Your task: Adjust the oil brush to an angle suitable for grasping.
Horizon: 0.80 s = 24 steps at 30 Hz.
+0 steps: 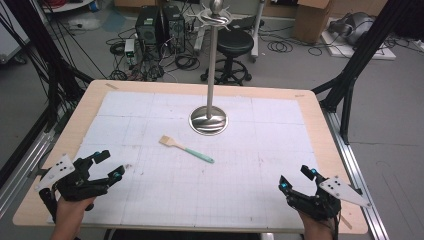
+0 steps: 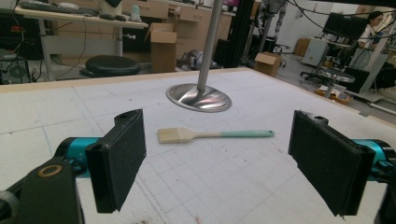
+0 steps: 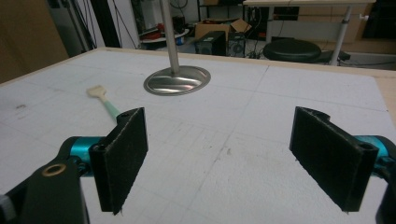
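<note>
A small brush [image 1: 186, 149] with pale bristles and a mint-green handle lies flat on the white gridded mat [image 1: 150, 195], just in front of a steel stand [image 1: 209, 120] with a round base and a tall pole. My left gripper [image 1: 111, 164] rests at the mat's near left corner, jaws wide open and empty. In the left gripper view the brush [image 2: 212, 135] lies ahead between the jaws, well beyond them. My right gripper [image 1: 298, 178] sits at the near right corner, also open and empty. The right gripper view has the brush [image 3: 106, 103] far off to its left.
The stand's pole carries a ring of hooks [image 1: 216, 19] at its top. The wooden table edge [image 1: 320, 115] frames the mat. Beyond the table stand a black stool [image 1: 234, 42], computer towers [image 1: 159, 27], cables and boxes on the floor.
</note>
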Each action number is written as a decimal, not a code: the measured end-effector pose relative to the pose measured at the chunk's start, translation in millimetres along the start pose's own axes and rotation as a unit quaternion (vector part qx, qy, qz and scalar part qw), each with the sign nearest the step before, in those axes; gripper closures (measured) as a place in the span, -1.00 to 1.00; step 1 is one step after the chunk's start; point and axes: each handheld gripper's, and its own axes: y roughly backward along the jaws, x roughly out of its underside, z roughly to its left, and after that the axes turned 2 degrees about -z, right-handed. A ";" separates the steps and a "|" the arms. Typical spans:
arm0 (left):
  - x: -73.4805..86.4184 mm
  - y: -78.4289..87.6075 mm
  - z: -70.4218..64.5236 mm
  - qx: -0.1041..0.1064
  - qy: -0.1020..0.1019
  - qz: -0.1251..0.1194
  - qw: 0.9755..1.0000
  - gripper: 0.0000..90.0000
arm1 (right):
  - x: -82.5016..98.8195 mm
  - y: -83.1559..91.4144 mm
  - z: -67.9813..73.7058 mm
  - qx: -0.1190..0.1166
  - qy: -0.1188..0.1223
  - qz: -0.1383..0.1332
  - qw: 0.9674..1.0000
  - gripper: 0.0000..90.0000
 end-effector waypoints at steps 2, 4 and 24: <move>0.3 -0.3 0.9 -0.001 0.001 0.001 1.000 -0.57 | 0.9 -0.8 -0.2 0.000 0.000 0.003 1.000 -0.58; 0.7 -0.9 1.7 -0.002 0.004 0.000 1.000 -0.57 | 1.6 -1.4 -0.4 0.000 -0.003 0.004 1.000 -0.58; 4.8 -0.2 5.1 -0.005 0.007 0.016 1.000 -0.56 | -7.9 -46.5 20.2 -0.045 -0.004 0.030 0.998 -0.45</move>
